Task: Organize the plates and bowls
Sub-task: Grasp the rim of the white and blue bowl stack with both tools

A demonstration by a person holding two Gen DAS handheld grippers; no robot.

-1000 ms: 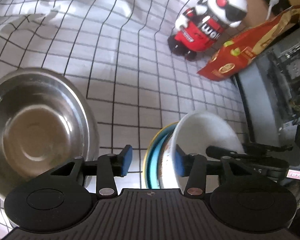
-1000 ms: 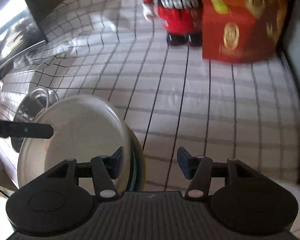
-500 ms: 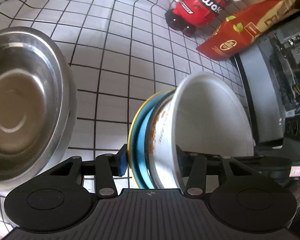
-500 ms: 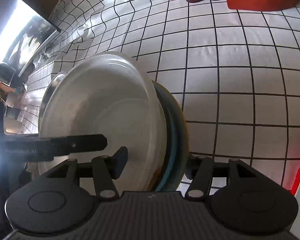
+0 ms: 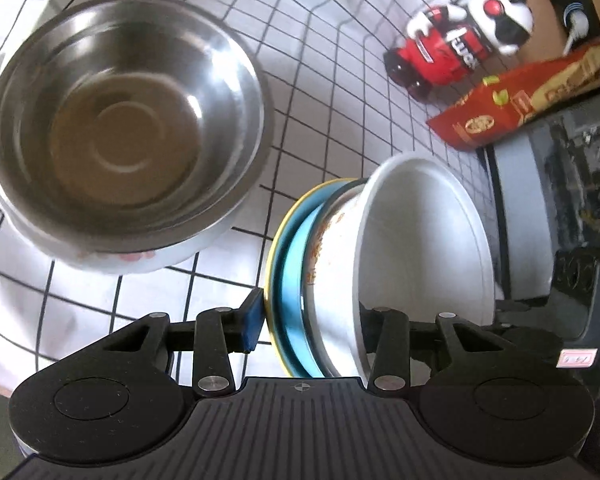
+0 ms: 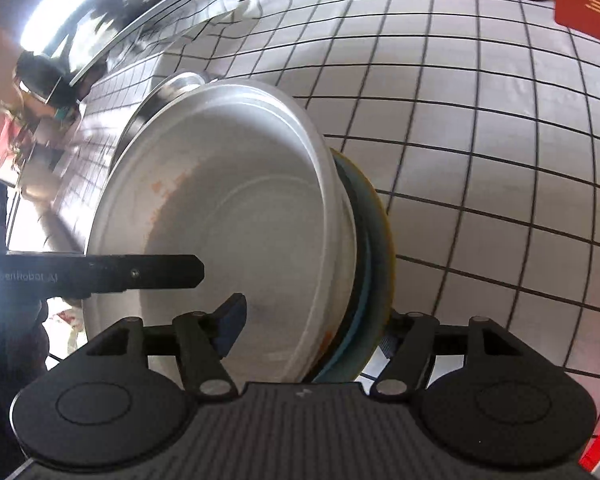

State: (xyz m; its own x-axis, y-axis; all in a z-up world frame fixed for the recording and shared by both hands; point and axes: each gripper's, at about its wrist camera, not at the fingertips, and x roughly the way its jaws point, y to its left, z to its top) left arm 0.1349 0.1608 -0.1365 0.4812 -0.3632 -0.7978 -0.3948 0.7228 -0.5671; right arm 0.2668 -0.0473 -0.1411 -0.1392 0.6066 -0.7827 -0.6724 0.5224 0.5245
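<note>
A white bowl [image 5: 420,240] with orange print sits on a blue plate with a yellow rim [image 5: 288,280]; the stack looks lifted off the cloth. My left gripper [image 5: 308,324] is shut on one edge of the stack, one finger under the plate, the other inside the bowl. My right gripper [image 6: 312,324] is shut on the opposite edge of the bowl [image 6: 240,220] and plate [image 6: 376,240]. A steel bowl [image 5: 128,120] rests in a white bowl at the left, below the stack.
A checked tablecloth [image 5: 340,80] covers the table. A red and white toy figure [image 5: 464,44] and a red snack bag [image 5: 520,104] stand at the back right. A dark appliance [image 5: 560,200] is at the right.
Both grippers have closed on the bowl-and-plate stack and lifted it. The stack has moved closer to the steel bowl, which now sits higher and larger in the left view.
</note>
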